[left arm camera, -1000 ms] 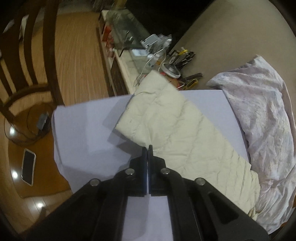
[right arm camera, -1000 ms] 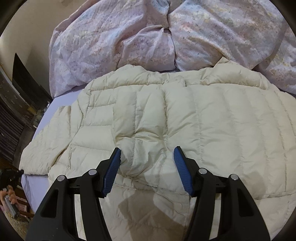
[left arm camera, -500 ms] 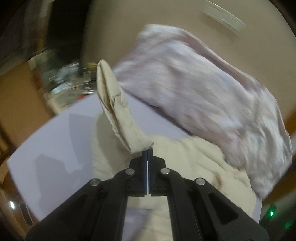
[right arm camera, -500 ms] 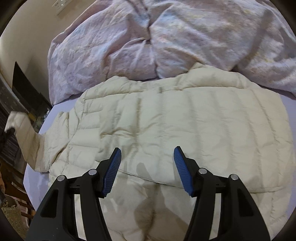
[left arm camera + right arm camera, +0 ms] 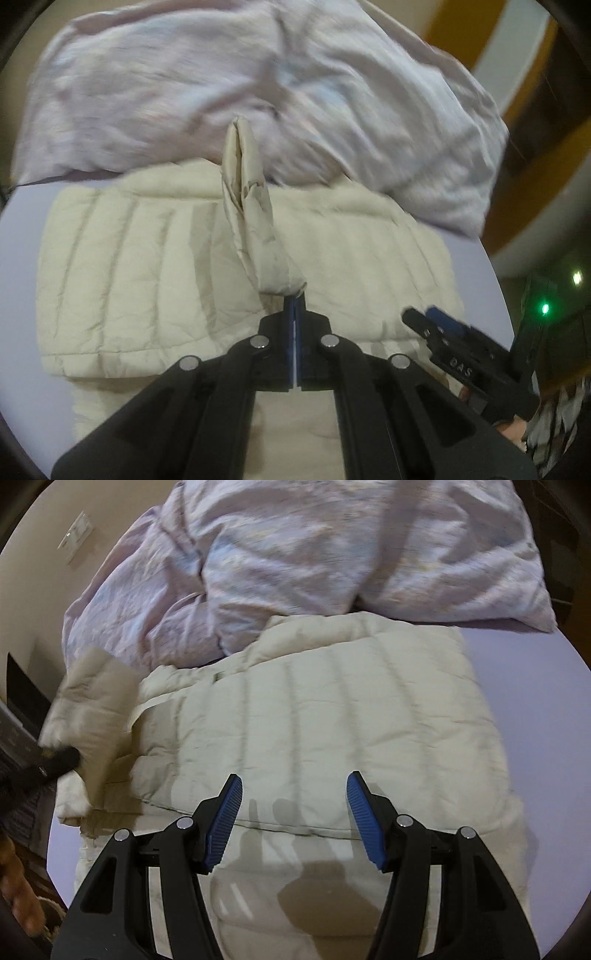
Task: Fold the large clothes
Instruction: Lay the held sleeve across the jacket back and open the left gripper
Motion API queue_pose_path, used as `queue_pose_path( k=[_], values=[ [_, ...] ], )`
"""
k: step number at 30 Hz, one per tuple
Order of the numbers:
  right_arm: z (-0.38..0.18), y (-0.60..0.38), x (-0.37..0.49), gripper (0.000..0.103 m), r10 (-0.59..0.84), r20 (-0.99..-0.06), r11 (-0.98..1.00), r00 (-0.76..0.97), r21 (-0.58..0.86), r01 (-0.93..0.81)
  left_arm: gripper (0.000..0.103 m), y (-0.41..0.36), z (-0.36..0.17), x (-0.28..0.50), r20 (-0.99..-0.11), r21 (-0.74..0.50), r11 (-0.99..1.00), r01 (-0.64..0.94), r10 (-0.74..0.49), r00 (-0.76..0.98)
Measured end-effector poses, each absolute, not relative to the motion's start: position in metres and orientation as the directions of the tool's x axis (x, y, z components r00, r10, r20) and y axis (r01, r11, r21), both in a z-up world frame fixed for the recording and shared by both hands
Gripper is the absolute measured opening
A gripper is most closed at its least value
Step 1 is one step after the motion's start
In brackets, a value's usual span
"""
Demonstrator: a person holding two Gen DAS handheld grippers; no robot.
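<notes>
There, on the pale lilac sheet [image 5: 532, 709], lay the cream quilted jacket [image 5: 332, 716], its body spread flat with the stitched channels running away from me toward a heap of crumpled pinkish bedding [image 5: 295, 554] that touched its far edge. The left gripper [image 5: 294, 295] had its blue pads pressed tight together on the cuff of the sleeve [image 5: 255, 221], and the sleeve stood lifted off the bed, rising in a narrow, creased fold above the middle of the jacket. From the other side that same sleeve showed as a blurred flap at the jacket's left edge, with the dark tip of the left gripper at its lower corner. The right gripper [image 5: 293, 816] hung over the near hem with its blue fingers [image 5: 364, 819] spread apart and nothing between them; its shadow fell on the fabric just below. In the left view it appeared low at the right, beside the jacket's edge. A light switch plate [image 5: 75, 537] sat on the beige wall behind the bedding.
</notes>
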State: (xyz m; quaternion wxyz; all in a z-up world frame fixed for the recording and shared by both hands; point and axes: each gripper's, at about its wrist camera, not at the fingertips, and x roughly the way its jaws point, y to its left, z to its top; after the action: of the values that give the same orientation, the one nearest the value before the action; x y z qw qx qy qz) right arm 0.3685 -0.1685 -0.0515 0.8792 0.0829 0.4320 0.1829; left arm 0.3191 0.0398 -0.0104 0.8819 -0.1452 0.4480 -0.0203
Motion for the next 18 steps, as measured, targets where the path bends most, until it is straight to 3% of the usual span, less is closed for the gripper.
queue_pose_path(
  k=[9,12,13,14,18],
  values=[
    [-0.062,-0.201,0.369,0.061,0.378,-0.727,0.925,0.573,0.326,-0.195,0.004,-0.014,-0.041,0.332,-0.821,-0.298,0.955,0.012,-0.262,0.508],
    [-0.062,-0.205,0.367,0.061,0.377,-0.724,0.925,0.578,0.326,-0.194,0.035,-0.012,-0.045,0.327,-0.82,-0.33,0.944,0.023,-0.299,0.488],
    [-0.062,-0.206,0.366,0.061,0.377,-0.722,0.925,0.58,0.326,-0.195,0.051,-0.007,-0.043,0.325,-0.816,-0.327,0.945,0.009,-0.287,0.502],
    [-0.061,-0.206,0.365,0.061,0.379,-0.72,0.924,0.581,0.327,-0.197,0.057,-0.003,-0.041,0.323,-0.811,-0.323,0.946,-0.002,-0.276,0.516],
    [-0.058,-0.198,0.364,0.06,0.401,-0.71,0.915,0.579,0.336,-0.221,0.057,0.016,-0.033,0.32,-0.81,-0.304,0.952,-0.043,-0.234,0.537]
  ],
)
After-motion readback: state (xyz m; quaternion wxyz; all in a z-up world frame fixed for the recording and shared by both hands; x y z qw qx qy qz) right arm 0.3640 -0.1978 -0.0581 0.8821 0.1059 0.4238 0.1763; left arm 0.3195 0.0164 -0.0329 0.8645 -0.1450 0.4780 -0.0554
